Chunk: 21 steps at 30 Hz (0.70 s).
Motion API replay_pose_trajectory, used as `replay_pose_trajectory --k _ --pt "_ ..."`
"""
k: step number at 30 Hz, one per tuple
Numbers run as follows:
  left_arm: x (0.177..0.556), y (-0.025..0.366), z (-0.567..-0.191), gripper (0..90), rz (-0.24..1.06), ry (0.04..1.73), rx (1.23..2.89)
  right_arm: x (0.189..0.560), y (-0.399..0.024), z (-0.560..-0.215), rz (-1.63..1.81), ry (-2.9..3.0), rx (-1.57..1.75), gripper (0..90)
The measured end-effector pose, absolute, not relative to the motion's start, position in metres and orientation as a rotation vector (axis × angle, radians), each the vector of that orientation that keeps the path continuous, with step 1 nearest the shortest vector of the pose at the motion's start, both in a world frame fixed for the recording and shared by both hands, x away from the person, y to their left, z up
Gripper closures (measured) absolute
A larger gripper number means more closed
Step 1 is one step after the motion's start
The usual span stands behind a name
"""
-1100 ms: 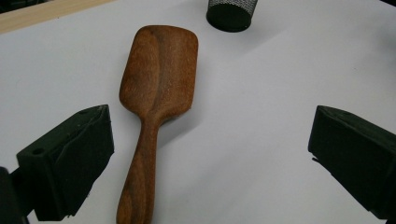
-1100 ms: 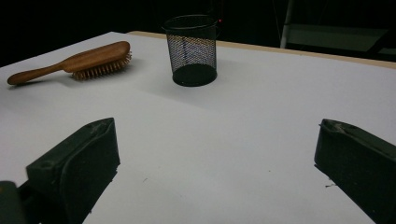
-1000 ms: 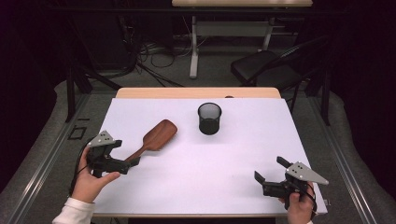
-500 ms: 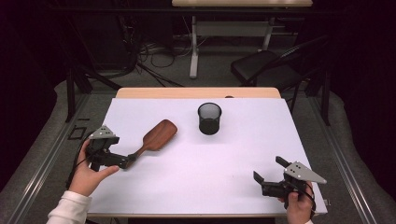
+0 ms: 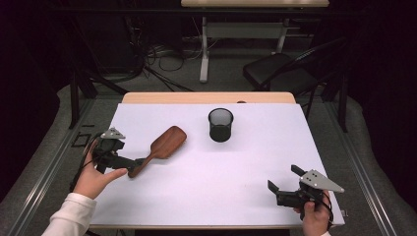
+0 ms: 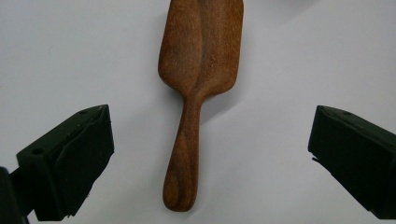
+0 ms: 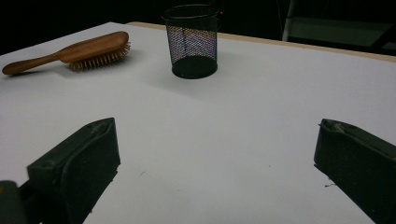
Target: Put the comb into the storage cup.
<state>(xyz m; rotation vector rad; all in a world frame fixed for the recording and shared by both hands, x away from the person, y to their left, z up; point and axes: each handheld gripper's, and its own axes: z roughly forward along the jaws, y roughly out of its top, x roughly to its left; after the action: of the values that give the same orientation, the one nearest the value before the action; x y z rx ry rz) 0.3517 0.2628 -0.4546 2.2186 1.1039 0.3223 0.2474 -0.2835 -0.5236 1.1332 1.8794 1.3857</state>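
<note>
White tabletop, wooden hairbrush lying bristles-down at our left.
Our left gripper hangs wide open over the hairbrush handle; we should close squarely across the narrow neck; our right gripper waits open; farther back, the black mesh cup looks empty.

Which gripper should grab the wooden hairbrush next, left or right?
Left. The left gripper hangs open over the hairbrush, its handle between the jaws. The right gripper sits open at the table's near right corner, far off.
</note>
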Motion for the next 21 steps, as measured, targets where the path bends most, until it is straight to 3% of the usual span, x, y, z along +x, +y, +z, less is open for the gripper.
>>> replay_pose_trajectory --k 21 --pt "0.377 0.254 -0.457 0.2 0.283 1.147 2.344 0.248 -0.284 -0.524 1.382 1.891 1.141 0.2"
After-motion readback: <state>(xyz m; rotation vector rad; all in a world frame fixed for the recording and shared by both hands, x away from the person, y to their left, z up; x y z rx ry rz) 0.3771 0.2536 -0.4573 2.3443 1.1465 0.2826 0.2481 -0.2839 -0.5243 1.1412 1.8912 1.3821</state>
